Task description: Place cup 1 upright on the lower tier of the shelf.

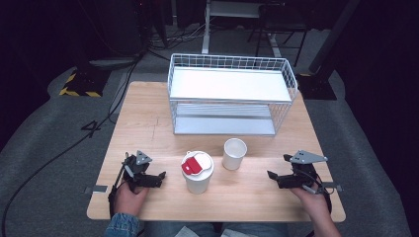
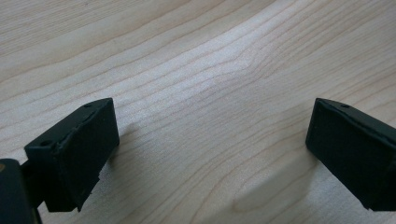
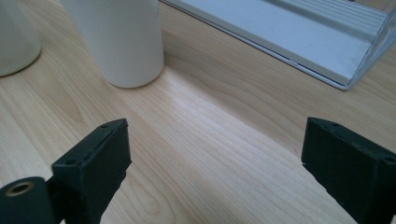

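Observation:
A white paper cup (image 1: 198,181) with a white lid bearing a red tab (image 1: 190,167) stands near the table's front middle. Just right of it stands an open white cup (image 1: 234,153). My left gripper (image 1: 160,176) rests low on the wood left of the lidded cup, open, with bare table between its jaws (image 2: 210,149). My right gripper (image 1: 272,178) hovers right of the open cup, open and holding nothing (image 3: 215,163). In the right gripper view the open cup (image 3: 123,42) is ahead on the left, with the lidded cup (image 3: 14,37) at the left edge.
A white wire rack (image 1: 232,94) with an upper shelf and a lower tray (image 3: 299,37) stands at the back of the wooden table (image 1: 148,113). Cables and stand bases lie on the grey floor behind. Bare wood lies between the cups and each gripper.

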Action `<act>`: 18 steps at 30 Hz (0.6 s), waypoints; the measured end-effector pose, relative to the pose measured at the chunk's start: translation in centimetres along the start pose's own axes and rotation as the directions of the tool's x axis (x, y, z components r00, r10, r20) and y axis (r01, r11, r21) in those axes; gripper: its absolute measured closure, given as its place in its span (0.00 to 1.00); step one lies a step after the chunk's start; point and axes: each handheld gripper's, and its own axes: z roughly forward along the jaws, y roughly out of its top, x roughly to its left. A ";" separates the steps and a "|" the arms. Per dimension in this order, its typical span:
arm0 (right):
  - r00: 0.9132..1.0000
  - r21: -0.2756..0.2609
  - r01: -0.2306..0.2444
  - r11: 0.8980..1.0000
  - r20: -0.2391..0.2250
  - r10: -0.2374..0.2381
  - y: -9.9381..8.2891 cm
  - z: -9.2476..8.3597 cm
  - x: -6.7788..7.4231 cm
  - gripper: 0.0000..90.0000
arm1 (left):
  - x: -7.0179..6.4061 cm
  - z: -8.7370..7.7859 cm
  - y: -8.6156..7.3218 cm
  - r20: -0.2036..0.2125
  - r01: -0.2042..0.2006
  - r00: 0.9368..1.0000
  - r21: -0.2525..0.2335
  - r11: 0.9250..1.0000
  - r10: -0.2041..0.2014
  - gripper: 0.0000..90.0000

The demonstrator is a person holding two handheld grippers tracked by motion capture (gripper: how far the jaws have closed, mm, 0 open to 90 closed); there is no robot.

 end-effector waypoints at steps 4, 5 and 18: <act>1.000 -0.013 0.014 1.000 -0.015 -0.014 0.9 0.2 0.7 0.09 | 0.0 0.0 0.0 0.000 0.000 1.000 -0.001 1.000 0.000 0.04; 1.000 -0.013 0.014 1.000 -0.015 -0.014 0.9 0.2 0.7 0.09 | 0.0 0.0 0.0 0.000 0.000 1.000 -0.001 1.000 0.000 0.04; 0.989 -0.020 0.055 0.998 -0.136 -0.057 3.3 1.9 3.0 0.09 | 0.0 0.0 0.0 0.000 0.000 1.000 -0.001 1.000 0.000 0.04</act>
